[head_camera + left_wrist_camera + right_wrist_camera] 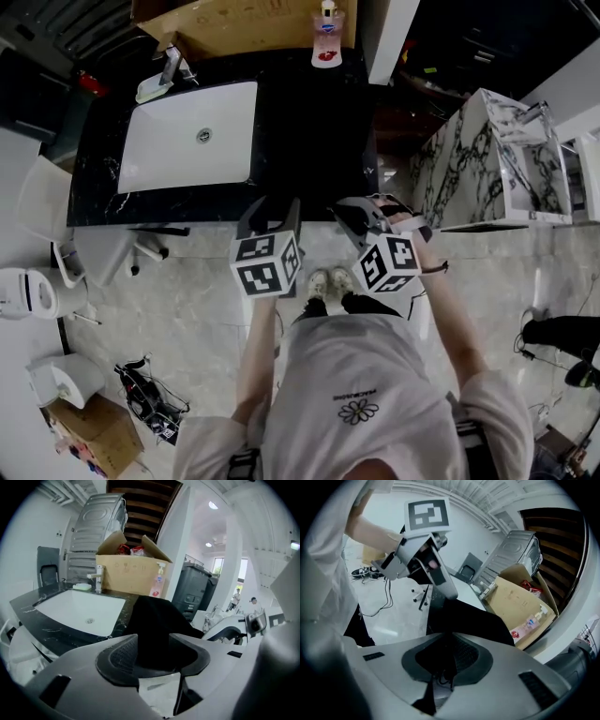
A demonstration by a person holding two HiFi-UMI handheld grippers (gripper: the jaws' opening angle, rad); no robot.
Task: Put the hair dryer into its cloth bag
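We see the cloth bag [157, 620] as soft, matt black fabric. The worktop [309, 141] is glossy black stone with white veins, the sink [178, 141] smooth glossy white, its tap [97, 579] bright metal. The box [126, 576] is matt brown cardboard, the soap bottle [158, 581] clear plastic. The floor [187, 272] looks like polished pale marble. The left gripper [152, 644] is matt grey plastic with black, finely textured pads [123, 656].

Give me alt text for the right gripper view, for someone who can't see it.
The right gripper has its jaws closed on a black cloth bag, which stretches away to the tip of the left gripper, topped by its marker cube. Beyond stand an open cardboard box and a pink bottle.
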